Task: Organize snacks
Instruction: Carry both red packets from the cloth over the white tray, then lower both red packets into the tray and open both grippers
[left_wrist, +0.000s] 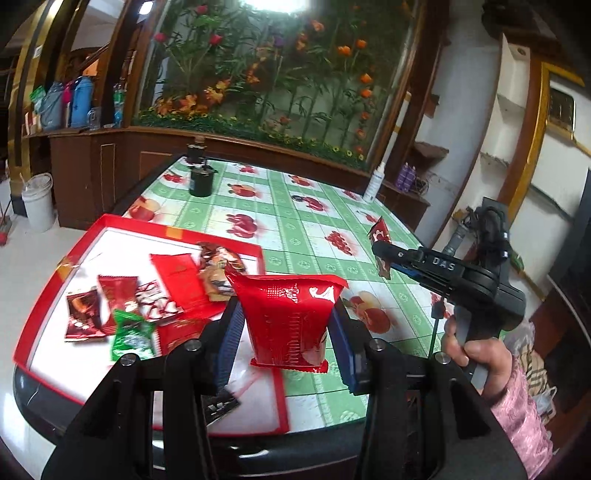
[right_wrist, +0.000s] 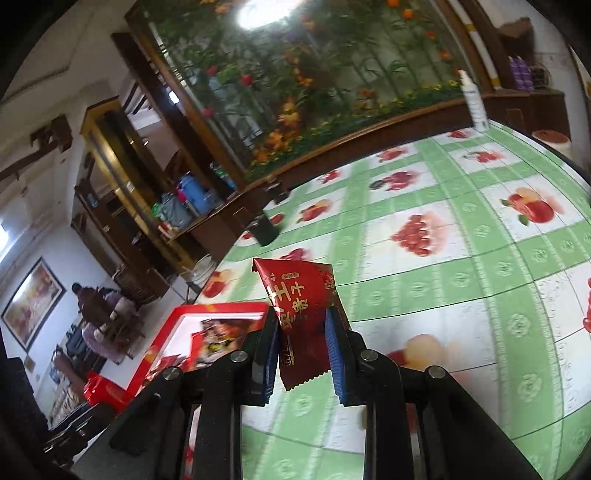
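Two snack packets held aloft above the fruit-print tablecloth (left_wrist: 303, 221). The left gripper (left_wrist: 286, 332) has its blue pads pressed on the flanks of a large red packet (left_wrist: 291, 317), which stands upright just beside the near right corner of the red-rimmed tray (left_wrist: 55, 280); other packets already lie flat in that tray. The right gripper (right_wrist: 303, 347) pinches a smaller dark-red packet (right_wrist: 303, 302) with narrow-set fingers, over the cloth and to the right of the tray — the same packet shows at its tips in the left view (left_wrist: 380, 243). Both wrappers look light, thin and glossy, so probably slippery and easily creased; contents may crush under a hard squeeze. The best hold is likely across the filled middle — crimped end seams would fold and slip.
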